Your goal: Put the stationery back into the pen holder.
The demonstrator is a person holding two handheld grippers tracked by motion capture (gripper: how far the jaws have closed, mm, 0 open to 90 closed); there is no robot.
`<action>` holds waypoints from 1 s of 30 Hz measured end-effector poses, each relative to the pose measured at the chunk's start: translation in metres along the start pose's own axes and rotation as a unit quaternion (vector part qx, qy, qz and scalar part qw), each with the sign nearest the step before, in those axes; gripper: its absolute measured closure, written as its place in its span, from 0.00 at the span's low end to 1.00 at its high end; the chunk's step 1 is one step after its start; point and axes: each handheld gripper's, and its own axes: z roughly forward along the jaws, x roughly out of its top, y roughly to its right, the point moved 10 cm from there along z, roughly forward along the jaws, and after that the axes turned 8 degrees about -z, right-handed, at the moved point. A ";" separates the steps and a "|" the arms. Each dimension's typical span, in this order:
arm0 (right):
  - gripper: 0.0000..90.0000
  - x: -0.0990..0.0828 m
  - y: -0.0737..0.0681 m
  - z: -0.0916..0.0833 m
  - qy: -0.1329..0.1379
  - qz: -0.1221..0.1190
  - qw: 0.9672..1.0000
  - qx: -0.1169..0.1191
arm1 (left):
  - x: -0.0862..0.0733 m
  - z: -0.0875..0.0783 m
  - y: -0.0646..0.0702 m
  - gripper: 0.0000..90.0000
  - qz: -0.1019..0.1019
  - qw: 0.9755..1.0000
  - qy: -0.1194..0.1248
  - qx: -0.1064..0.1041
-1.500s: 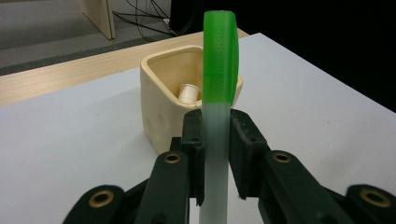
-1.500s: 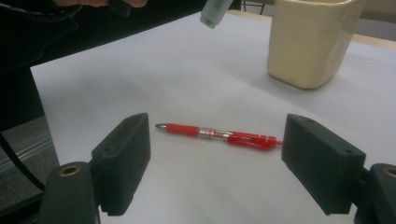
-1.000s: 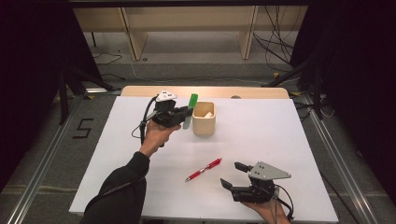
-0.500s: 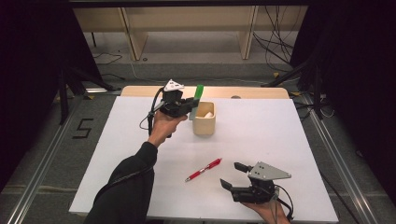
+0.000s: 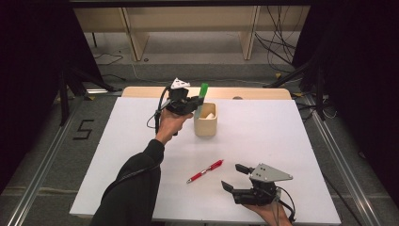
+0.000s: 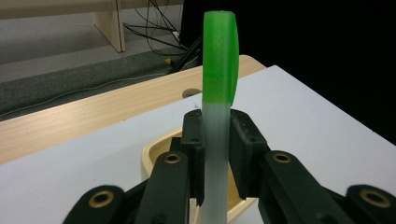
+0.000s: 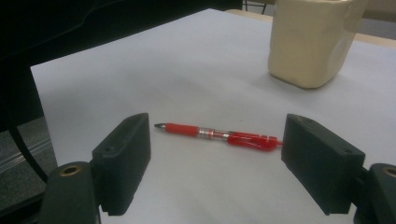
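Note:
My left gripper (image 5: pixel 194 104) is shut on a flat stick (image 5: pixel 203 90) with a green top and a clear, whitish lower part. It holds the stick nearly upright at the far middle of the white table. In the left gripper view the pads (image 6: pixel 240 140) press on the stick (image 6: pixel 219 60) from both sides, just over the cream cup (image 6: pixel 156 147). The stick's lower end dips toward the mouth of the cup (image 5: pixel 206 125); how deep it goes is hidden. My right gripper (image 5: pixel 231 176) rests open at the near edge, and the red pen (image 7: pixel 219 135) lies just beyond its jaws.
Something pale lies inside the cup (image 7: pixel 310 42). The red pen (image 5: pixel 204 171) lies slanted on the white tabletop (image 5: pixel 282 136) between cup and right gripper. A wooden strip (image 5: pixel 254 92) runs along the far edge, with cables and dark stands on the floor behind.
My left hand has carried the green-topped stick away from me and a little right, from beside the cup to over its near rim. The right gripper and pen have not moved.

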 end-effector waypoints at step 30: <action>0.28 -0.001 -0.003 0.001 -0.002 -0.007 1.000 0.005 | -0.008 0.036 0.001 0.86 0.004 1.000 -0.007 0.018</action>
